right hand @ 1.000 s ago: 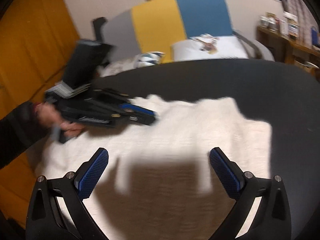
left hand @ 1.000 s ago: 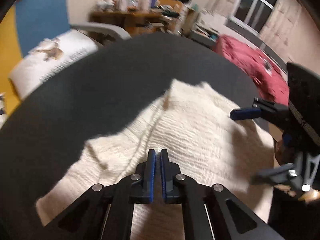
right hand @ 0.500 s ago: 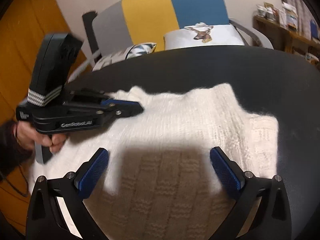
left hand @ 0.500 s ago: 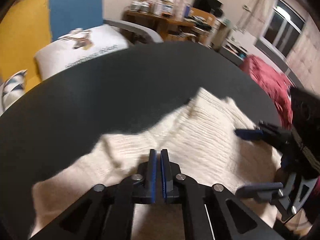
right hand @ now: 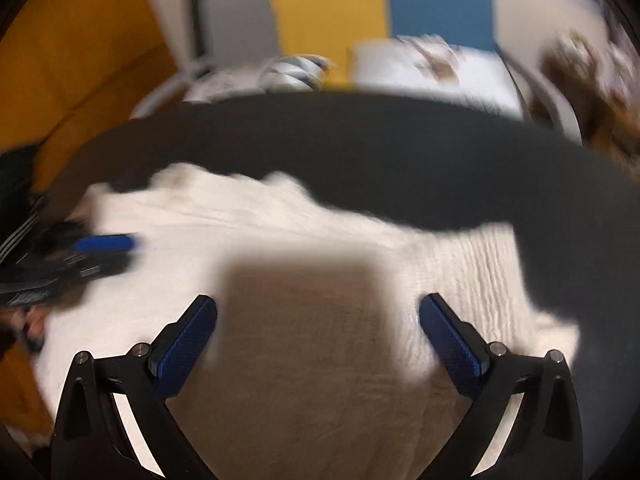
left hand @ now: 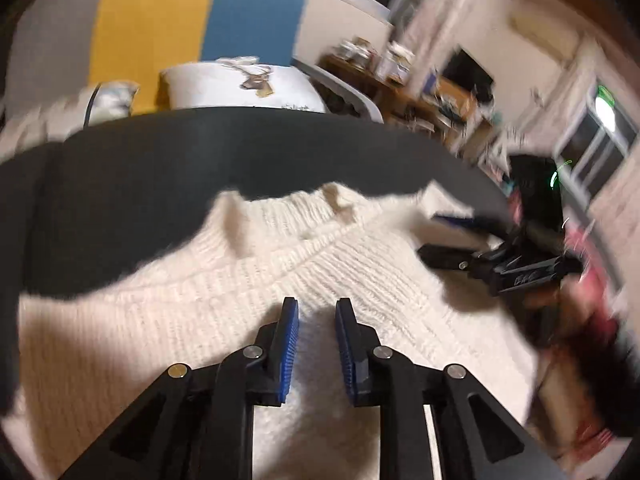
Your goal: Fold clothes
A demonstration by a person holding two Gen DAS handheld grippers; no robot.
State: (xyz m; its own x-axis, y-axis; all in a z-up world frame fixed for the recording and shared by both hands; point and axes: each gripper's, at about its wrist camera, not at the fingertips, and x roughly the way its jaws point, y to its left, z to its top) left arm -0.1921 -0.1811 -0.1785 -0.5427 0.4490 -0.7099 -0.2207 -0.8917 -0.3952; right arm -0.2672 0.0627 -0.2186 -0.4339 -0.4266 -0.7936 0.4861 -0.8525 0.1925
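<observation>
Cream sweater (left hand: 248, 320) flat on dark table (left hand: 120, 184), under both grippers, collar at 12. Left gripper (left hand: 316, 312) jaws opening, nothing pinched. Right gripper (right hand: 318, 320) spread wide, empty.

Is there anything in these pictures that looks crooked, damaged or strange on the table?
Nothing looks damaged or spilled. The cream knitted sweater lies askew on the dark round table, its far edge bunched and uneven, which is normal mid-fold. The left tongs are opening above it with nothing between them; the right tongs stand wide open.
</observation>
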